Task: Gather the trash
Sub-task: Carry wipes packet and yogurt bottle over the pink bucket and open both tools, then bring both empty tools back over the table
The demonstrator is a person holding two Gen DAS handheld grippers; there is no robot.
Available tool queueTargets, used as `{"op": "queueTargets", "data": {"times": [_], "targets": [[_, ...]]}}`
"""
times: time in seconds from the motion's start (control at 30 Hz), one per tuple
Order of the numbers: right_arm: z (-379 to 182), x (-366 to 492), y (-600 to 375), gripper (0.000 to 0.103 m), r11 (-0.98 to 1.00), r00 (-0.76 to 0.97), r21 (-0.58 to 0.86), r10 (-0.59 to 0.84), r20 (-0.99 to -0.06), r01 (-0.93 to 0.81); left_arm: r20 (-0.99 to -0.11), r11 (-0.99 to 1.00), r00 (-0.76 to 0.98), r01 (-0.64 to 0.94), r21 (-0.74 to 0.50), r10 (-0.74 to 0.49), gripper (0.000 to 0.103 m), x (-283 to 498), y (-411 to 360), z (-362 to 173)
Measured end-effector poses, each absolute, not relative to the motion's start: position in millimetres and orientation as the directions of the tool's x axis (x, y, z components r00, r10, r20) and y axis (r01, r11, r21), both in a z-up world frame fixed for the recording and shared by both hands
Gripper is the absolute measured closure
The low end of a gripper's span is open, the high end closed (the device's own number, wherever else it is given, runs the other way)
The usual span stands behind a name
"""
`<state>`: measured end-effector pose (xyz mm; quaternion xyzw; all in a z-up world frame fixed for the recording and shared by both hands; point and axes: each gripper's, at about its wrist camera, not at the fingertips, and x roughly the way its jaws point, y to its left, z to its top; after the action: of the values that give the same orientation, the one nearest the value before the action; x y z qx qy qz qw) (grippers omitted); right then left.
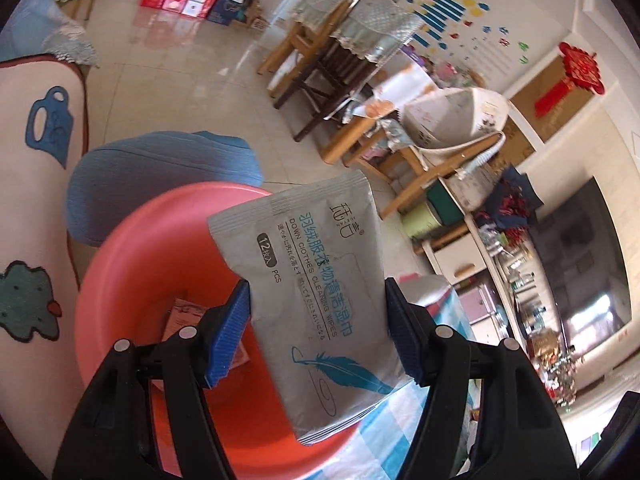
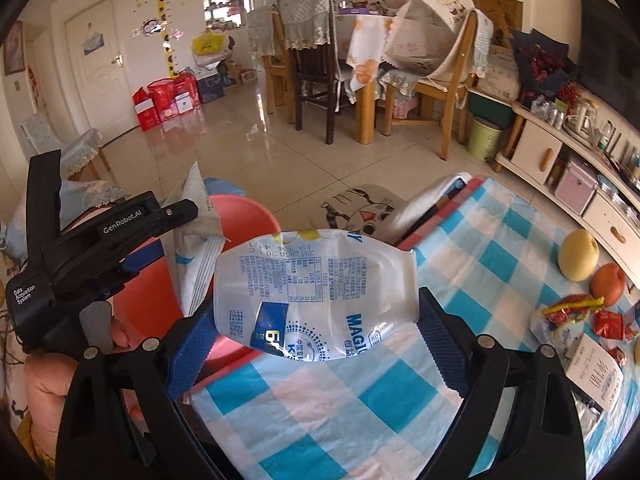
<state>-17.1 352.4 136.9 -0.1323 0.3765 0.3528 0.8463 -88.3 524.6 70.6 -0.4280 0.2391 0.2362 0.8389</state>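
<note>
Left gripper [image 1: 316,332] clamps a wipes packet [image 1: 316,292] over the red basin [image 1: 132,280]; right gripper [image 2: 316,328] pinches a crushed plastic bottle [image 2: 316,292]. Dropping likely follows: spread fingers above the basin.

Ahead of the right gripper, beyond a table edge under a blue-and-white checked tablecloth [image 2: 472,264], glossy beige floor tiles [image 2: 248,136] reflect daylight up to a white panelled door [image 2: 100,60] at far left, beside a yellow giraffe height-chart sticker [image 2: 162,8]. Straight ahead stands a wooden dining table [image 2: 366,92] with lace-covered wooden chairs [image 2: 448,80]. To the right runs a low cream cabinet with wooden handles [image 2: 548,156], a pale green bin [image 2: 486,138] just beside it.
</note>
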Motion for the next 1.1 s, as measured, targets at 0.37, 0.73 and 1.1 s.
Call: {"op": "queueTargets", "data": {"times": [0.37,0.73,1.1], "targets": [[105,-1,421,0.010,0.641,0.414,0.032,0.533,-0.738,-0.767,-0.645,0.474,0.716,-0.680,-0.560,0.266,0.035,-94,560,63],[102,-9,410,0.010,0.654,0.443,0.010,0.523,-0.728,-0.756,-0.648,0.502,0.663,-0.733,-0.459,0.375,0.022,-93,557,68],[123,-12,317,0.010,0.788,0.596,-0.093,0.377,-0.710,-0.609,-0.482,0.702,0.773,-0.607,-0.372,0.413,0.013,-79,496,89]]}}
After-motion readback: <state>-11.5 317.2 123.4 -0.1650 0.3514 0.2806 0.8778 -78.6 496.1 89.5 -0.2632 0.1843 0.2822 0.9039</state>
